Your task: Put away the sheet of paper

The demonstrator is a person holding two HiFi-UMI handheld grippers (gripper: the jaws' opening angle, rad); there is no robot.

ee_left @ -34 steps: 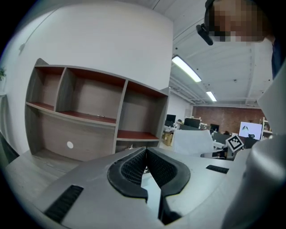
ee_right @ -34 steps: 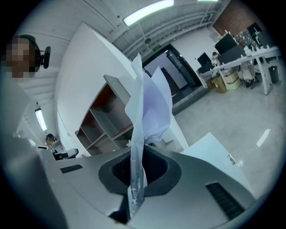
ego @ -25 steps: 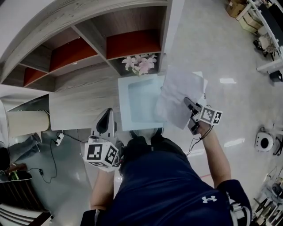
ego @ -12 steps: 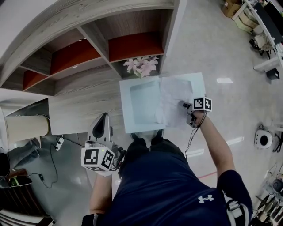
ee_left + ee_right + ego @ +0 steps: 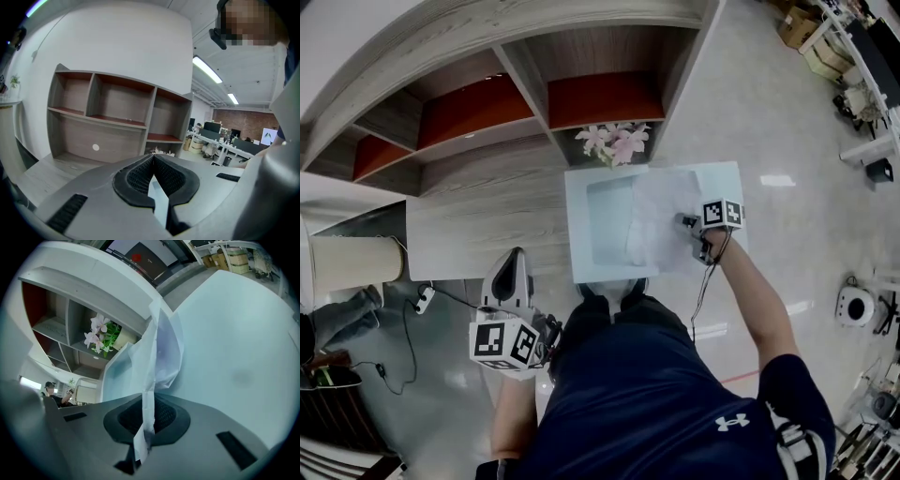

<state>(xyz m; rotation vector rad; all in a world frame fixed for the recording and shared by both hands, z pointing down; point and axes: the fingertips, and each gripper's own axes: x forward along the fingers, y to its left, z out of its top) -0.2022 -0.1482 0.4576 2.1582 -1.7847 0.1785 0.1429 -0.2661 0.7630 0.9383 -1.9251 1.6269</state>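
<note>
Clamped tight in the right gripper (image 5: 146,414): the sheet of paper (image 5: 158,345), pinched by one edge, crumpled, standing up past the jaws toward 12 o'clock.

From the head view, spread over the right half of the pale box (image 5: 577,246), toward 3 o'clock. Hard to tell whether lying inside or hanging just above. Not let go of yet, so likely close to done but not done. Left to do: lowering it in, then opening the jaws.

Left half of the box, toward 9 o'clock: nothing to see in it.

Left gripper (image 5: 518,258): well away, at 7 o'clock from the box, jaws pressed together, holding nothing.

Pink flowers (image 5: 614,142): in a nook of the shelf (image 5: 534,89), at 12 o'clock from the box. Nothing showing in the other nooks.
</note>
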